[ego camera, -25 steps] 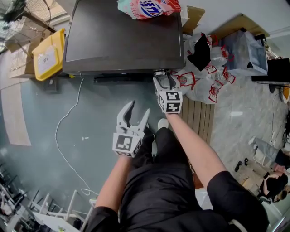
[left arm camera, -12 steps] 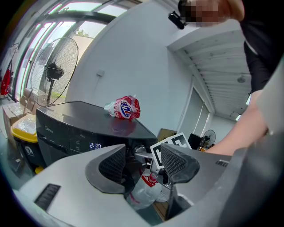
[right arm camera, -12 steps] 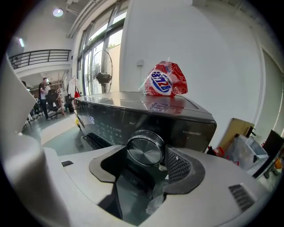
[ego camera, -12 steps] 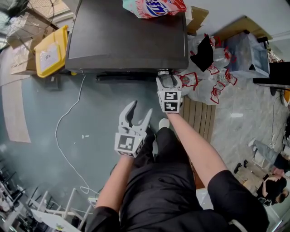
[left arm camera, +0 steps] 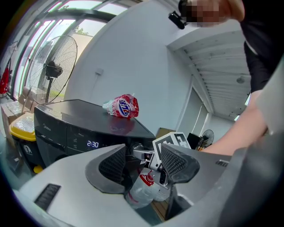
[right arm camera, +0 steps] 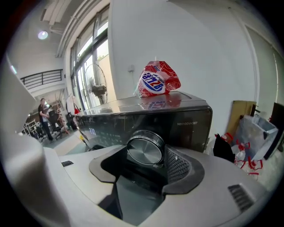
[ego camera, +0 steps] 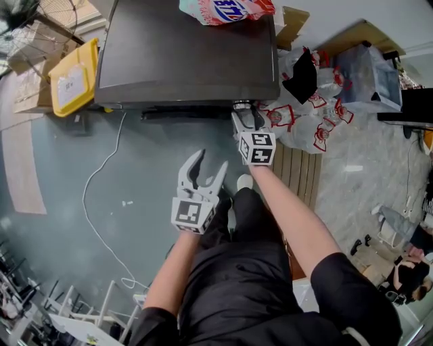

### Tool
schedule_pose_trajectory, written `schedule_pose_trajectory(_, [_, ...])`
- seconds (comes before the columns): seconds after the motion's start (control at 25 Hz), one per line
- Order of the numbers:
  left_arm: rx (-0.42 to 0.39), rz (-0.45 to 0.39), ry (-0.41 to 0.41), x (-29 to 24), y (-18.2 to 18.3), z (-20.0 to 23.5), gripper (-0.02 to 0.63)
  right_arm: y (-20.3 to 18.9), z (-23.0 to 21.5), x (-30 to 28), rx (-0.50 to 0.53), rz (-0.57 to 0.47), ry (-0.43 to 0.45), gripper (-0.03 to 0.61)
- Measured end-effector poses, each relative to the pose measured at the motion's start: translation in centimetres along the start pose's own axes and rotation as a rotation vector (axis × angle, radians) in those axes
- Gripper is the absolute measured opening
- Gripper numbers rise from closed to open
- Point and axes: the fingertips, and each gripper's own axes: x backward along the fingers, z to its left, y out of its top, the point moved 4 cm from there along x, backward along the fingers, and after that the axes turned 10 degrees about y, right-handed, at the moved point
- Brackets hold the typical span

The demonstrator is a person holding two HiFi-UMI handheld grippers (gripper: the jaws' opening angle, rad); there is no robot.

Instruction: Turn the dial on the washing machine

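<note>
The dark washing machine [ego camera: 183, 61] stands at the top of the head view. Its round silver dial [right arm camera: 144, 150] sits at the right end of the front panel. My right gripper [ego camera: 245, 116] reaches to that panel and is shut on the dial, with a ribbed pad [right arm camera: 178, 166] pressing the dial's right edge. From the head view the dial itself is hidden under the gripper. My left gripper [ego camera: 203, 165] hangs open over the floor, short of the machine, with nothing between its fingers. In the left gripper view the panel display [left arm camera: 92, 144] reads 2:30.
A red and white detergent bag [ego camera: 223, 10] lies on the machine's lid. A yellow bin [ego camera: 71, 81] stands to the left, and white and red plastic bags [ego camera: 304, 121] are piled to the right. A white cable [ego camera: 95, 203] trails over the floor. A fan [left arm camera: 55, 71] stands behind the machine.
The right gripper's marker cube has rolled a little while staying at the dial. The left gripper has hardly moved.
</note>
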Motion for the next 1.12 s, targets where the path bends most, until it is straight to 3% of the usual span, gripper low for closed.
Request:
schedule_pose_trajectory(0.36, [-0.004, 0.0, -0.002, 0.0, 0.3, -0.1, 0.225, -0.2, -0.5, 0.1, -0.136, -0.029, 0.056, 0.252])
schedule_pose_trajectory(0.64, [-0.007, 0.007, 0.0, 0.3, 0.0, -0.1, 0.225, -0.2, -0.6, 0.2, -0.171, -0.038, 0.073, 0.252])
schedule_pose_trajectory(0.88, [0.009, -0.001, 0.0, 0.4, -0.1, -0.1, 0.225, -0.2, -0.5, 0.0, -0.123, -0.023, 0.08, 0.252])
schedule_pose_trajectory(1.12, [0.007, -0.008, -0.007, 0.6, 0.1, -0.3, 0.225, 0.2, 0.5, 0.7, 0.031, -0.002, 0.025, 0.252])
